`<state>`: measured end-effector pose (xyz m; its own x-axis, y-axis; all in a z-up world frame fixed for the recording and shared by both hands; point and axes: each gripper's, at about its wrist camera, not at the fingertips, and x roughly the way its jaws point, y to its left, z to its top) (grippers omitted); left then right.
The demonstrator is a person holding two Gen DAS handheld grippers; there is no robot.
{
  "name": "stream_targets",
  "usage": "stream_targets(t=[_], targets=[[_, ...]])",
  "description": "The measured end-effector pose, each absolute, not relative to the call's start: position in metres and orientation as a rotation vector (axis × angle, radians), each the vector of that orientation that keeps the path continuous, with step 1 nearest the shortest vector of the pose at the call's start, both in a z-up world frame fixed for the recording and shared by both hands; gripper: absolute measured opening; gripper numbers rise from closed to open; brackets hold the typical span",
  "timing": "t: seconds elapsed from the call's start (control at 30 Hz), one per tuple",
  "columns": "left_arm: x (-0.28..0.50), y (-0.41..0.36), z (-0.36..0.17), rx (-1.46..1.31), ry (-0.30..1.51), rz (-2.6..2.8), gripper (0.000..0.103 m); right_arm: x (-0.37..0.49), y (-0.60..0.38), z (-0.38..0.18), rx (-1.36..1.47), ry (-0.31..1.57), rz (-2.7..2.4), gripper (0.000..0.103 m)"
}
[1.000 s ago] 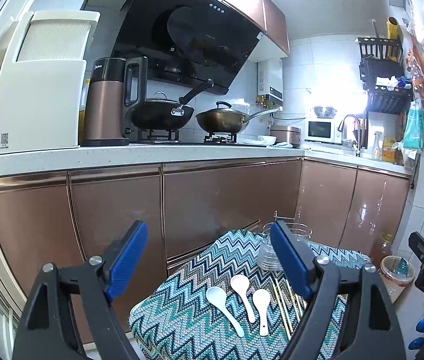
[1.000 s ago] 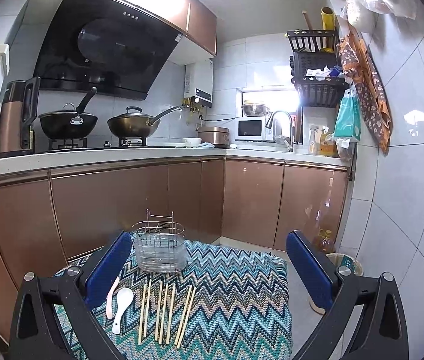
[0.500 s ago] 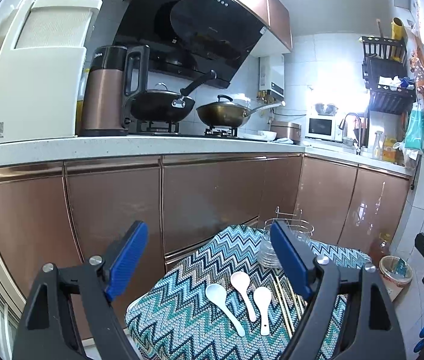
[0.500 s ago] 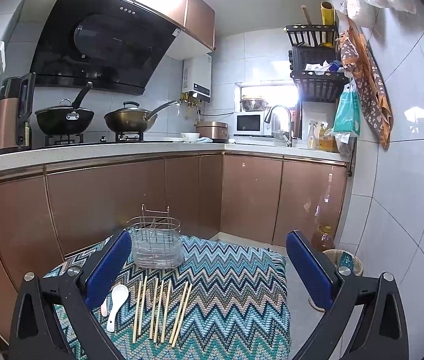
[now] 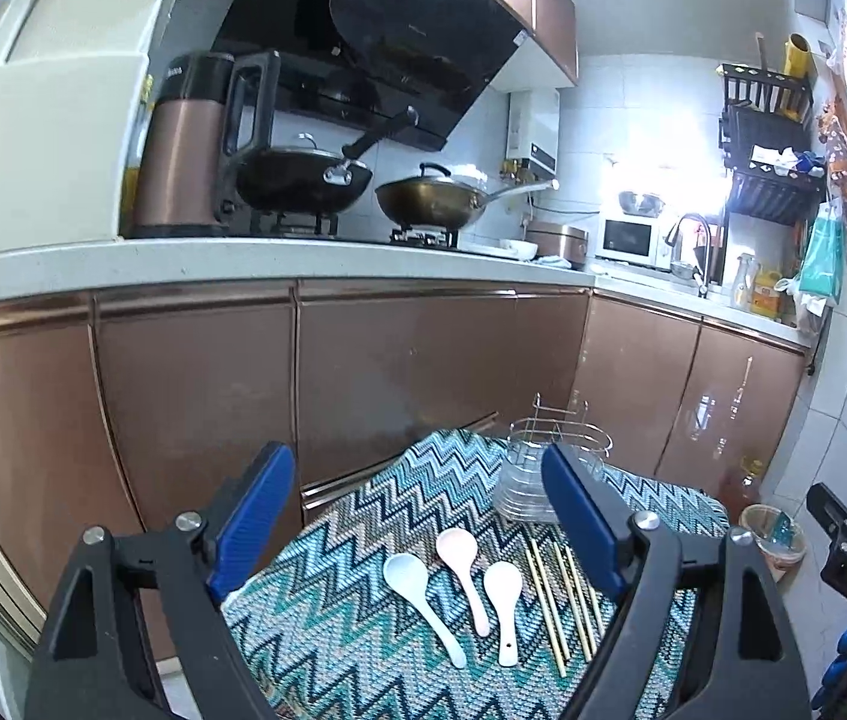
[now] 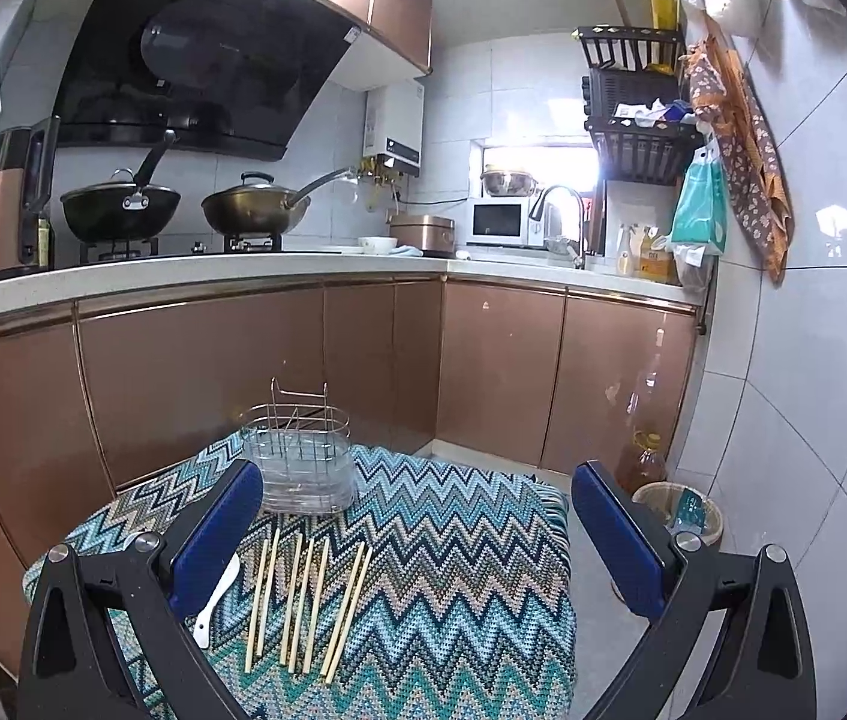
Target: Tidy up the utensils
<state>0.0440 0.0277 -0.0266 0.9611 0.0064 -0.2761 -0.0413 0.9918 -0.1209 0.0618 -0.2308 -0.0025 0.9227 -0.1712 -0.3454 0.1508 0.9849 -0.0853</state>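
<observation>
The left gripper (image 5: pixel 417 510) hangs above the near edge of the table with its blue fingers (image 5: pixel 258 516) spread wide and nothing between them. Below it, three spoons (image 5: pixel 465 582) lie side by side on the zigzag cloth (image 5: pixel 363 540), bowls pointing away. Just right of them lie the chopsticks (image 5: pixel 561 594). The right gripper (image 6: pixel 417 534) is likewise spread and empty, over the chopsticks (image 6: pixel 309 600), which lie in loose pairs on the cloth (image 6: pixel 453 570). One spoon (image 6: pixel 216 600) peeks out beside its left finger. The wire holder (image 6: pixel 300 456) stands upright at the cloth's far edge, apart from the utensils.
</observation>
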Motion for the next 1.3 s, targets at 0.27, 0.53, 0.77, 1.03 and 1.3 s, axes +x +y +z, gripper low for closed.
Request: stream_targets(t=[0.27,0.53,0.77,1.03,1.3], targets=[[0.086,0.027,-0.052,-0.154,0.438,-0.022,0.086,0.091,-0.246,-0.022,-0.038,0.463,-0.121,0.103],[0.164,0.033,-0.098,-0.265,0.71,-0.187,0.085,0.15,-0.269,-0.075,0.037,0.72,0.003,0.098],[0.256,0.037,-0.14,-0.325,0.932,-0.316,0.065,0.217,-0.304,-0.136,0.292,1.01,0.224,0.053],[0.321,0.032,-0.181,-0.33,1.094,-0.373,0.048,0.292,-0.305,-0.18,0.332,1.234,0.254,0.032],[0.352,0.03,-0.205,-0.286,1.183,-0.382,0.039,0.336,-0.31,-0.211,0.275,1.358,0.193,0.021]])
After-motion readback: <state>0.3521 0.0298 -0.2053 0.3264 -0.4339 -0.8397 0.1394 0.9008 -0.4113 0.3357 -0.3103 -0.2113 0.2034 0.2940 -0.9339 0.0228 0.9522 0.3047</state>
